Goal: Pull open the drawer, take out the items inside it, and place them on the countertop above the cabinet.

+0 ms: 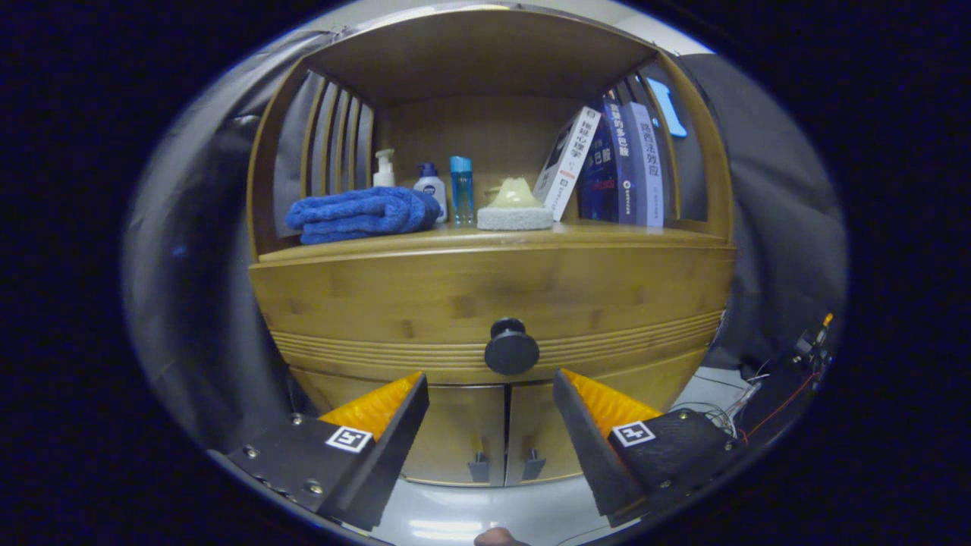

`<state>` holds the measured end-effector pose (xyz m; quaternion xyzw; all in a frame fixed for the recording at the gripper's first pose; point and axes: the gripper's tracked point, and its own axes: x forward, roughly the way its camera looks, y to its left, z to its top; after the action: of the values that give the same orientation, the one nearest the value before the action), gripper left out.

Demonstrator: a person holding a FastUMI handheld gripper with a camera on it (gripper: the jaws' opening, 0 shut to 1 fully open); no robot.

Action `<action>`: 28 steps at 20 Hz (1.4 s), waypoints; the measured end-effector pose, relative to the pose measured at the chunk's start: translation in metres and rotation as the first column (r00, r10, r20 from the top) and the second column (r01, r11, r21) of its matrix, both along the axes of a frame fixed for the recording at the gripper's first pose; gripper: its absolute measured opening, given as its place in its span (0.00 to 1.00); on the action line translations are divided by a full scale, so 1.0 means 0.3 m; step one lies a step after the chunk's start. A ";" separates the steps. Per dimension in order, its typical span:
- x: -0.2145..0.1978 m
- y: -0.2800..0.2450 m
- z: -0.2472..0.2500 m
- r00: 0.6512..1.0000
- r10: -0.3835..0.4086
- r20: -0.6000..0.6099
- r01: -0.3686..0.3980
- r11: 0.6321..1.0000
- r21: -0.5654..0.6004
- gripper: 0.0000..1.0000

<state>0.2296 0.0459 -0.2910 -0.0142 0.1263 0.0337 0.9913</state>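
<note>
Bamboo cabinet (493, 288) fills the booth, its drawer (425, 303) lying closed, so the contents stay hidden. On the table (607, 231) above lie a blue towel (356, 214), leaning books (607, 163) with Chinese spines too small to read, and bottles (428, 186). The jaws (491, 387) stand wide apart, holding nothing, the round knob (511, 346) just ahead between them; any pull should run straight outward.

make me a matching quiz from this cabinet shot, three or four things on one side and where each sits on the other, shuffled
Things:
1. blue towel
2. drawer knob
3. books
4. gripper, open

Places:
A. leaning at the countertop's right end
B. just below the knob, fingers apart
C. folded at the countertop's left end
D. middle of the closed drawer front

Pairs: 1-C, 2-D, 3-A, 4-B
</note>
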 end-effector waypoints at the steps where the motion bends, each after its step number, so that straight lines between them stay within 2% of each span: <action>1: -0.039 -0.006 0.020 1.000 -0.001 0.005 0.001 1.000 -0.007 0.99; 9: -0.352 -0.013 0.264 0.992 0.014 0.123 -0.009 0.999 -0.043 0.99; 13: -0.488 0.043 0.458 0.985 0.035 0.169 -0.035 0.999 -0.002 0.99; 18: -0.571 0.026 0.679 0.973 0.002 0.232 0.009 0.999 -0.045 0.99; 21: -0.620 0.035 0.772 0.970 -0.009 0.243 0.011 1.000 -0.006 0.99; 25: -0.702 0.054 0.864 0.962 0.028 0.272 -0.021 0.999 -0.027 0.99; 28: -0.766 0.066 0.861 0.958 0.060 0.280 -0.039 0.996 -0.078 0.99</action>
<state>-0.0003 0.0658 -0.0328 -0.0574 -0.0157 0.0516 0.9969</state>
